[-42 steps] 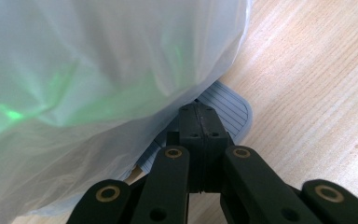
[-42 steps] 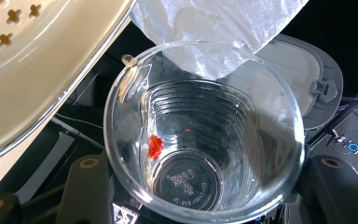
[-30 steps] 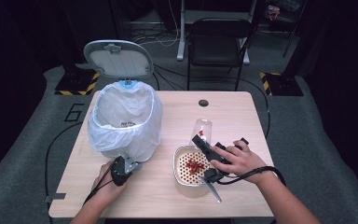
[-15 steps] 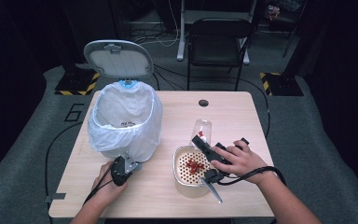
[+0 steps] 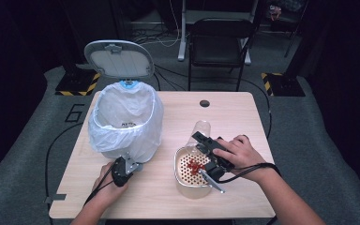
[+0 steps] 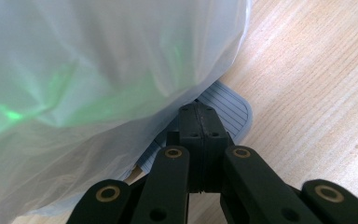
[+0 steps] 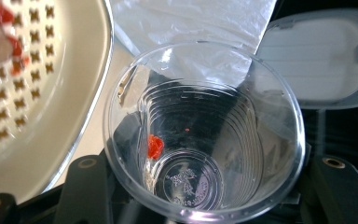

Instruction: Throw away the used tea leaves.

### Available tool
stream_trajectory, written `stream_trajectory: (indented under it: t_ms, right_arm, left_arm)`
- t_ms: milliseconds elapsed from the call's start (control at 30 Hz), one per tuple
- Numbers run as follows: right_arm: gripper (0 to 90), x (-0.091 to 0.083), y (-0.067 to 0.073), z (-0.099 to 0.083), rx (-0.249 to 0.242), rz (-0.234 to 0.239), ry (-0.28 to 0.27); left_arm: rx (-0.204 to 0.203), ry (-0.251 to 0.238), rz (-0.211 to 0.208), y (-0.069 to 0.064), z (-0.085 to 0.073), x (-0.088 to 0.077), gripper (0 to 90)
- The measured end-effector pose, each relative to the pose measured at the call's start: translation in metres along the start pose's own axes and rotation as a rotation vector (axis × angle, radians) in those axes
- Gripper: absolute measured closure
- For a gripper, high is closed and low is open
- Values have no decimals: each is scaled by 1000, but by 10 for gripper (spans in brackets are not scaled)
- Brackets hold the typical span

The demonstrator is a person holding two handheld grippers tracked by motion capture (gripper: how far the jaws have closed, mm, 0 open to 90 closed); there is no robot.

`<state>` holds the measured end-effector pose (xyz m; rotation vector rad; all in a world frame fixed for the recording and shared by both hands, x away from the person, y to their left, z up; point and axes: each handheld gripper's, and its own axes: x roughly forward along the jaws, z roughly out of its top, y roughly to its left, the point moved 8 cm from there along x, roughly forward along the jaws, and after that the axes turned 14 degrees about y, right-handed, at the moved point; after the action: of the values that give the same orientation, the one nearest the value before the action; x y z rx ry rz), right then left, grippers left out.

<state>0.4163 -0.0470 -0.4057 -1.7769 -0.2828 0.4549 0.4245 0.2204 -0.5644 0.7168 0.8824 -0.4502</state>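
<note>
Right gripper [image 5: 206, 146]: clenched around clear ribbed plastic cup [image 7: 205, 135], cup tipped just above cream perforated strainer bowl [image 5: 187, 180] holding red pieces. Left gripper [image 6: 200, 122]: jaws closed, empty, tips at grey ridged bin pedal [image 6: 228, 109] under white bag-lined bin [image 5: 126, 119].

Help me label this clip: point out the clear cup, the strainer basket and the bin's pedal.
clear cup [image 7: 186, 179], right gripper view, inside bottom.
strainer basket [image 5: 183, 172], high view, perforated floor.
bin's pedal [image 6: 230, 109], left gripper view, ribbed top.

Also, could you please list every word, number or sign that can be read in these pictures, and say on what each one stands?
"6": large grey number on the floor mat, left of the table.
Dark print on the white bin bag: too small to read.
Raised marks on the bottom of the clear plastic cup: too blurred to read.
</note>
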Motion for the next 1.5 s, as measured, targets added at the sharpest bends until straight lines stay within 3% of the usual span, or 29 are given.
stream_trajectory:
  t_ms: [33,67,100,167,200,300,367,433,500,533,567,600,700,733,767,800,833,900,933,967,1033,1067,1100,1167,1233,1400,1433,1467,1500]
  right_arm:
    - [397,1,-1,-1,35,41,-11]
    - [397,2,-2,-3,67,47,-15]
    - [397,5,-5,-7,134,86,-24]
    - [398,9,-9,-12,183,110,-28]
    - [398,9,-9,-12,183,110,-28]
    - [400,18,-11,-21,321,215,-24]
    - [400,21,-11,-23,346,240,-21]
    - [403,30,-12,-27,455,374,-18]
    - [404,35,-12,-29,523,440,-13]
    - [404,35,-12,-29,523,440,-13]
    - [405,42,-12,-32,572,503,-12]
    - [405,42,-12,-32,572,503,-12]
    - [407,54,-10,-37,642,602,-6]
    - [407,54,-10,-37,642,602,-6]
    - [408,60,-7,-39,677,652,-3]
    - [408,60,-7,-39,677,652,-3]
    - [408,67,-6,-42,720,692,-2]
    - [408,70,-6,-43,740,705,-2]
    - [407,75,-5,-48,798,768,-4]
    - [408,77,-4,-50,822,816,-3]
    - [408,80,-4,-53,890,870,0]
    - [408,80,-4,-53,890,870,0]
    - [409,83,-6,-57,951,900,-1]
    - [409,84,-8,-58,977,904,-7]
    - [409,83,-18,-61,1075,946,-30]
    - [409,78,-36,-62,1132,983,-40]
    - [409,75,-47,-60,1148,987,-56]
    - [409,75,-47,-60,1148,987,-56]
    - [410,71,-60,-57,1162,981,-73]
  left_arm:
    - [-41,-5,-31,-4,0,1,900]
    - [-32,-4,-28,-4,0,1,900]
    - [-32,-4,-27,-4,0,1,900]
    - [-35,-4,-29,-4,0,1,900]
    - [-35,-4,-29,-4,0,1,900]
    - [-33,-9,-23,-4,0,1,900]
    - [-34,-8,-22,-3,0,1,900]
    - [-31,-4,-22,-3,0,1,900]
    - [-29,-4,-22,-3,0,1,900]
    - [-29,-4,-22,-3,0,1,900]
    - [-33,-4,-23,-3,0,1,900]
    - [-33,-4,-23,-3,0,1,900]
    - [-31,-4,-23,-3,0,1,900]
    - [-31,-4,-23,-3,0,1,900]
    - [-29,-9,-22,-3,0,1,900]
    - [-29,-9,-22,-3,0,1,900]
    - [-33,-8,-23,-3,0,1,900]
    - [-33,-7,-24,-3,0,1,900]
    - [-34,-8,-24,-3,0,1,900]
    - [-33,-6,-28,-3,0,1,900]
    - [-20,0,-29,-2,0,1,900]
    - [-20,0,-29,-2,0,1,900]
    - [-21,0,-30,-2,0,1,900]
    - [-22,0,-30,-2,0,0,900]
    - [-25,-5,-22,-2,0,1,900]
    - [-23,-5,-22,-2,0,1,900]
    - [-26,-5,-22,-2,0,1,900]
    - [-26,-5,-22,-2,0,1,900]
    - [-29,-6,-22,-2,0,1,900]
